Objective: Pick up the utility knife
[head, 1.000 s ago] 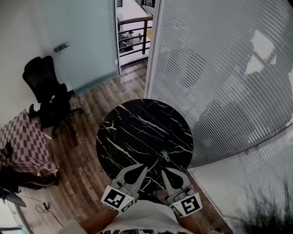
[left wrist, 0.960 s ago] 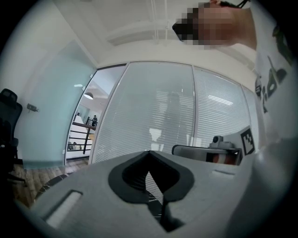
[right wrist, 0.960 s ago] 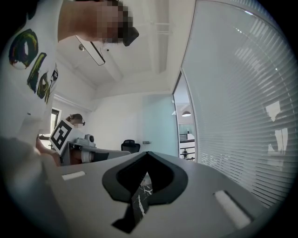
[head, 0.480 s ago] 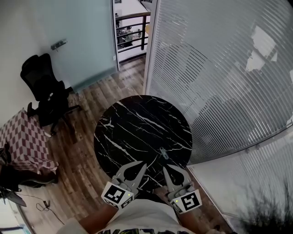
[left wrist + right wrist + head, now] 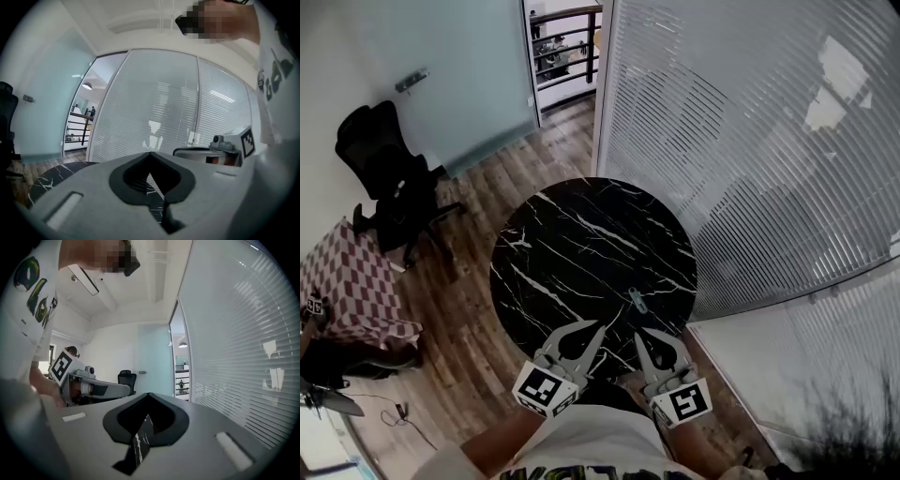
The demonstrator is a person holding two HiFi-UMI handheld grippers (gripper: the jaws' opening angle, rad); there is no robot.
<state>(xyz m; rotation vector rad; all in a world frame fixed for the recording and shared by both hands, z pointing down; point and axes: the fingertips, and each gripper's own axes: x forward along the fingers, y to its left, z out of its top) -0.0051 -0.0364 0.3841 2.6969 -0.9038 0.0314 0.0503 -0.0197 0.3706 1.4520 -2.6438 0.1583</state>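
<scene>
The utility knife (image 5: 637,300), small and grey, lies on the round black marble table (image 5: 581,244) near its front right edge. My right gripper (image 5: 638,334) is shut and empty, its tips just short of the knife on the near side. My left gripper (image 5: 598,325) hovers beside it over the table's near edge, also shut with nothing in it. In the left gripper view the jaws (image 5: 150,153) meet at a point, and the right gripper's marker cube (image 5: 247,142) shows to the right. The right gripper view shows shut jaws (image 5: 149,393). The knife is hidden in both gripper views.
A glass wall with white blinds (image 5: 750,141) curves close behind the table on the right. A black office chair (image 5: 389,178) and a chequered cloth (image 5: 347,281) stand at the left on the wooden floor (image 5: 478,309). An open doorway (image 5: 562,47) is at the back.
Both grippers have sunk a little toward the table's near edge, still side by side and shut. The knife has stayed where it lay.
</scene>
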